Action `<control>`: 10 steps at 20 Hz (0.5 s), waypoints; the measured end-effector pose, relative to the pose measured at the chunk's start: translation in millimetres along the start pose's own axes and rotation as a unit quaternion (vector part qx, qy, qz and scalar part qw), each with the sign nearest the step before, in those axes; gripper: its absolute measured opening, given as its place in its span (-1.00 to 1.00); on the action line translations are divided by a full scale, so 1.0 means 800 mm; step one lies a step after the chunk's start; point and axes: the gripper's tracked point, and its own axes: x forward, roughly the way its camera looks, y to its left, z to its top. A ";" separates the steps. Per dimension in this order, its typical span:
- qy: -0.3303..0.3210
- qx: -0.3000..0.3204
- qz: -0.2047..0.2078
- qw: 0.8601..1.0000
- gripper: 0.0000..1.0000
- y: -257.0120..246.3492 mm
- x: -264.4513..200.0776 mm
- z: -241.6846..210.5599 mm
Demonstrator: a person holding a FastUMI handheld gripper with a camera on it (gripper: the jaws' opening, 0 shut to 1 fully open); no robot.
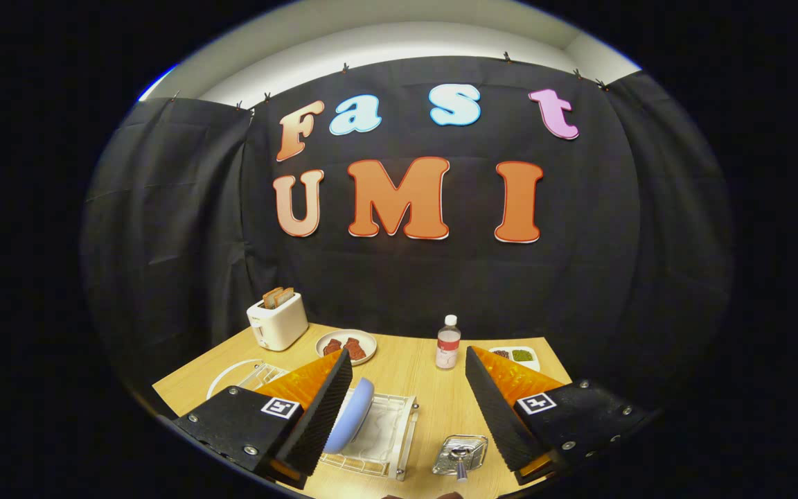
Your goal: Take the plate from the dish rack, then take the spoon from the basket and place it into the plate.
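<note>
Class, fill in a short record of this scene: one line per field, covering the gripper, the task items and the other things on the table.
gripper: open, fingers wide apart, holding nothing
plate: blue, on edge in the dish rack, beside one finger
spoon: lying in the small basket, between the fingers
beyond fingers: toaster, bottle, food dish
surface: wooden table

plate (352, 416): 1 | dish rack (388, 433): 1 | spoon (460, 463): 1 | basket (472, 443): 1 | toaster (278, 324): 1 | bottle (448, 343): 1

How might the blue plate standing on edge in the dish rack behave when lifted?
The blue plate looks rigid and probably smooth, so it may slip. Standing on edge in the dish rack, it could tip or roll if nudged. The tongs are open.
</note>
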 end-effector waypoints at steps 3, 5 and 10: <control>0.029 0.009 0.009 1.000 0.96 0.013 0.014 -0.015; 0.062 0.019 0.014 0.998 0.96 0.023 0.025 -0.032; 0.141 0.052 0.019 0.988 0.96 0.038 0.049 -0.073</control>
